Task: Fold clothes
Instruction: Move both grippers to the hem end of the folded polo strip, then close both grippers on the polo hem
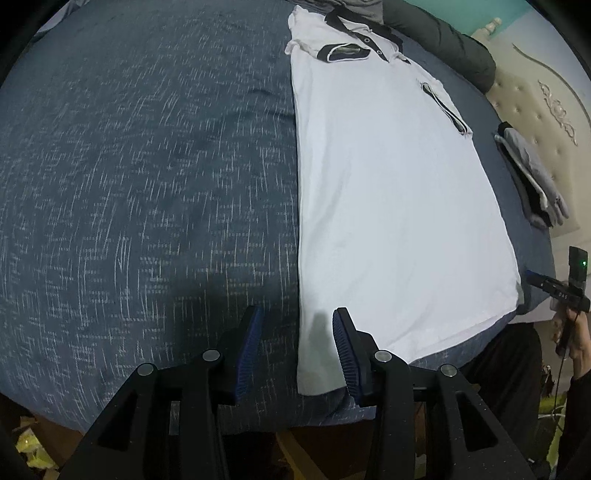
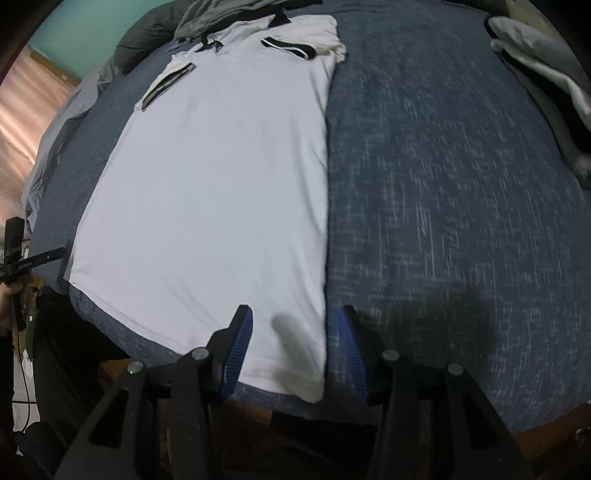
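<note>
A white polo shirt (image 1: 388, 203) with black collar and sleeve trim lies flat on the blue bedspread (image 1: 147, 184), its sleeves folded in and its hem toward me. My left gripper (image 1: 297, 314) hovers open over the near left hem corner, and the shirt's left edge runs between its blue pads. In the right wrist view the same shirt (image 2: 221, 184) stretches away from me. My right gripper (image 2: 294, 312) stands open over the near right hem corner, its right pad just outside the shirt's edge. Neither gripper's pads press the cloth.
A stack of folded grey and black clothes (image 1: 532, 177) (image 2: 546, 74) sits to the right of the shirt, near the padded headboard (image 1: 535, 103). Dark green bedding (image 1: 443, 37) and a grey garment (image 2: 221, 14) lie beyond the collar. The bed's front edge runs just below the hem.
</note>
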Tool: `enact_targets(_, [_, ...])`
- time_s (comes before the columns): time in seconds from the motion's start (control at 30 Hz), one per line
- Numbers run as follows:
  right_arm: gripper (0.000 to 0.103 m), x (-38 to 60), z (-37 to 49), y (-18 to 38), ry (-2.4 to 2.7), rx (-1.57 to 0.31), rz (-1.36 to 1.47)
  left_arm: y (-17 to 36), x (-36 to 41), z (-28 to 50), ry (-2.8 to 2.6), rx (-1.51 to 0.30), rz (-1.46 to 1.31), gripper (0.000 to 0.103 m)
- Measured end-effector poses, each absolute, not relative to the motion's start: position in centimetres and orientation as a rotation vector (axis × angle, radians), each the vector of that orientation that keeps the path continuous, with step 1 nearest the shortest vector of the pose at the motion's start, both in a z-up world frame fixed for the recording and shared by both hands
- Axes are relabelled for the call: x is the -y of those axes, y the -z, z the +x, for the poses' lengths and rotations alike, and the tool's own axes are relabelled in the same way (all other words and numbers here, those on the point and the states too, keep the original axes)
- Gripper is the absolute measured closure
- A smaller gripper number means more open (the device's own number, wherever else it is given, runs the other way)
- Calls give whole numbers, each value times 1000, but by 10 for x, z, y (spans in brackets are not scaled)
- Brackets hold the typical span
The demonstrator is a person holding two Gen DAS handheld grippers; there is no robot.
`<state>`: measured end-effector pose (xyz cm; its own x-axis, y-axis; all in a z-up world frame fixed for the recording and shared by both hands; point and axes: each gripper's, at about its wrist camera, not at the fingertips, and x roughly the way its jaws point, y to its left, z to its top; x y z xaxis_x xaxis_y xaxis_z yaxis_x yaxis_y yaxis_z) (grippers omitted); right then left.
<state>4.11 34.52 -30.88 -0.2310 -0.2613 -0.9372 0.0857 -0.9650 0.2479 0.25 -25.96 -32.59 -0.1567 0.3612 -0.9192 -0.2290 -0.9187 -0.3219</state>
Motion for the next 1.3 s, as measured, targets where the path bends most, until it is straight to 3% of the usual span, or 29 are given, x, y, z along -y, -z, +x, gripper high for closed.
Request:
enact_targets(1.03, [54,-348,61,331,2226,282,1859,347,253,17,-2077,202,-1758,60])
enact_targets(1.13, [55,-345,59,332,2234,282,1859,350,249,21,-2051,209,-1748,70])
enact_targets(1.23, [68,-342,63,332,2242,280,1857,350,241,24,-2046,192,-1742,82])
enact_targets(1.3, [84,-338,65,333,2236,281,1854,350,241,25,-2046,195,-1737,85])
